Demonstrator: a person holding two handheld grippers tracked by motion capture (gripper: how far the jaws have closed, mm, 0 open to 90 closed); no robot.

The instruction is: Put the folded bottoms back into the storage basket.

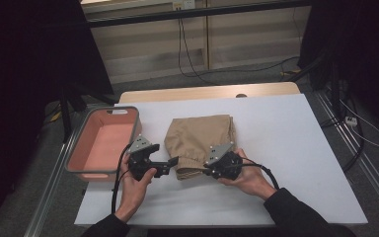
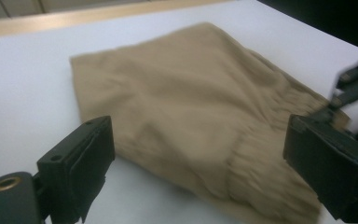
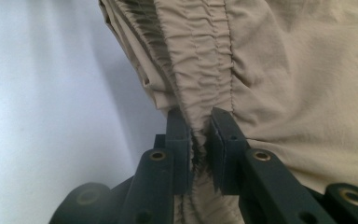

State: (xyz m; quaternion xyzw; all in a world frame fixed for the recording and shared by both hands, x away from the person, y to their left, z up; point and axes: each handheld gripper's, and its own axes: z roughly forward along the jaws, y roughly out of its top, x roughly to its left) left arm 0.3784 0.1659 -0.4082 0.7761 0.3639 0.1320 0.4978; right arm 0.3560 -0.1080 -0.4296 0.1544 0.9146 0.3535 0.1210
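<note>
Right gripper (image 3: 199,140) clamped on the gathered waistband (image 3: 203,56) at the near edge. Left gripper (image 2: 196,163) open, just beside. Shorts (image 1: 200,136) folded mid-table (image 1: 286,148): judged soft, light, limp; waistband firmest hold. Tub (image 1: 79,168) left.

Two black, angular two-jaw tongs are seen, the left tongs (image 1: 170,162) and the right tongs (image 1: 208,170), each topped by a grey three-cornered plate dotted with small screws. A black cable is trailed from each body, looped back along the forearm. Dark long sleeves (image 1: 296,212) are worn down to the wrists. In the gripper views, flat rectangular black jaw pads are carried on linkage arms pinned with brass-coloured rivets.
</note>
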